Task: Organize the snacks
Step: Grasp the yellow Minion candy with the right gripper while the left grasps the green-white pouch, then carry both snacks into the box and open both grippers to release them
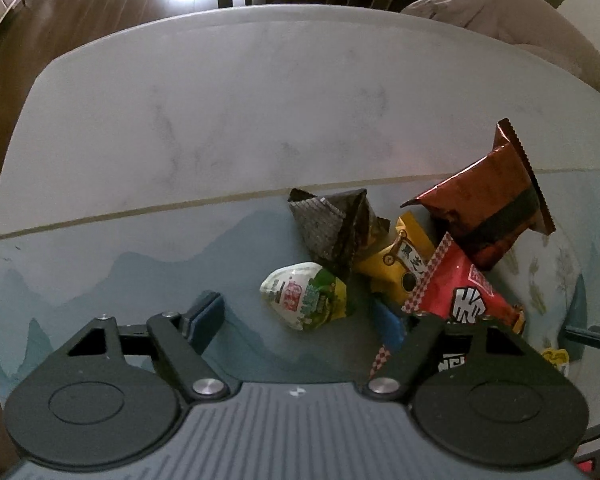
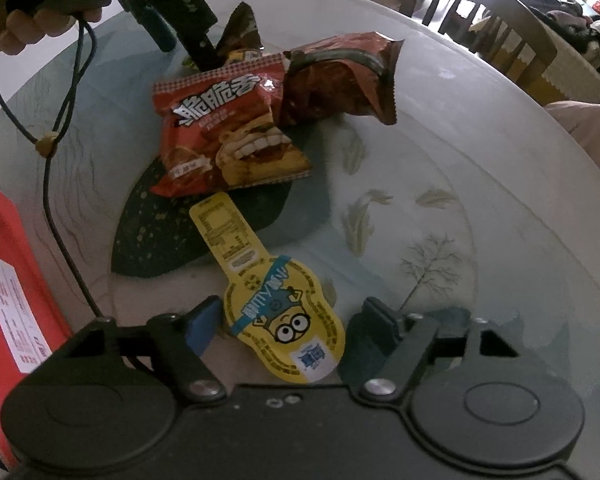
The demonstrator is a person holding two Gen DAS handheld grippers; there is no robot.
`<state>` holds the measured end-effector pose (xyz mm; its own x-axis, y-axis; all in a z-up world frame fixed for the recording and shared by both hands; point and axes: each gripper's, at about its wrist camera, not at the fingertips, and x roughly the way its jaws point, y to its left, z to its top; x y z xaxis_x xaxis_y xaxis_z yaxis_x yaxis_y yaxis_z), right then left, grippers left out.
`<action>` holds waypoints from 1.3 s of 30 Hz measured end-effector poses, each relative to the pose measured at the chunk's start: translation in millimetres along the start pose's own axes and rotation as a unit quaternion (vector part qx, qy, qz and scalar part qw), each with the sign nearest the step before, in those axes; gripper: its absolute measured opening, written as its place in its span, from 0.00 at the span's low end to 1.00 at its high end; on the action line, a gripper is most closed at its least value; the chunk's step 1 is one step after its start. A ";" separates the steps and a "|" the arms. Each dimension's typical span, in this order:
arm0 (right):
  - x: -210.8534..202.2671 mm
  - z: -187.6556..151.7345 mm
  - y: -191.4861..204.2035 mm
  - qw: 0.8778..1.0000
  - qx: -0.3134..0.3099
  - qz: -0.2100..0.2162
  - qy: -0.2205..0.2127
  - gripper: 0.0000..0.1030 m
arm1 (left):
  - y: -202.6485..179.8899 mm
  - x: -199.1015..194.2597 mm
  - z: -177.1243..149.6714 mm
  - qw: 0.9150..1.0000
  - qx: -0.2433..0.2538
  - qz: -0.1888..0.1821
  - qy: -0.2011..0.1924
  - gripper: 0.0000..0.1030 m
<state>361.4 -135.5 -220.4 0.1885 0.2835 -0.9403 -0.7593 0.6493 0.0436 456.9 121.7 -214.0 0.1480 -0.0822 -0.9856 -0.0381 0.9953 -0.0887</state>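
While the right gripper (image 2: 288, 330) sat wide open around the yellow pack (image 2: 286, 320) lying flat on the surface (image 2: 500, 184), holding nothing, the left gripper (image 1: 300, 312) also gaped empty just beside the green-white pouch (image 1: 306, 296) at the edge of the snack pile. That yellow pack looked light, thin and slick, likely to bend, so pinching its rounded body across the width seemed best. Puffed red bag (image 2: 228, 128) would crush easily; take it by a seam.

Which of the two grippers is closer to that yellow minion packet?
Right. The right gripper is open with the yellow minion packet lying between its fingers; the left gripper is farther off, beyond the red snack bag.
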 end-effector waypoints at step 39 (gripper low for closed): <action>-119.1 2.6 8.0 0.991 0.072 -0.021 -0.112 0.50 | 2.1 -147.2 -33.8 0.992 -0.019 0.029 -0.121 0.45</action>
<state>334.5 -162.2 -107.2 0.3646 0.3935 -0.8439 -0.6538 0.7535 0.0689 401.7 134.1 -74.0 0.3772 -0.0051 -0.9261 -0.0911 0.9949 -0.0426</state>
